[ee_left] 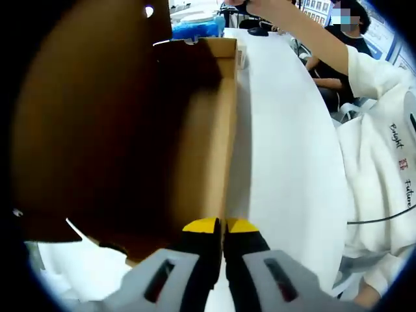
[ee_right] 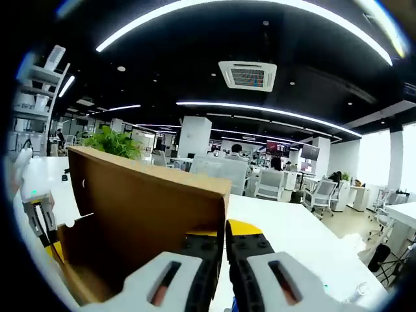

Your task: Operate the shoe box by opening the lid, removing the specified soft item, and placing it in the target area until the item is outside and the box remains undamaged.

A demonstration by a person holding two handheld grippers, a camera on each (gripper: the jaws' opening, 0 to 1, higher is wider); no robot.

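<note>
A brown cardboard shoe box lies on the white table with its lid swung up at the left. The inside is dark and I cannot make out a soft item in it. My left gripper, yellow-tipped, is shut on the near end of the box's side wall. In the right gripper view the raised lid stands in front of me. My right gripper is shut on the lid's edge. The left gripper shows at the far left by the box.
A person in a white shirt stands close at the table's right edge. Another person's arm reaches over the far end, near blue items. Beyond the lid are office chairs, a plant and shelves.
</note>
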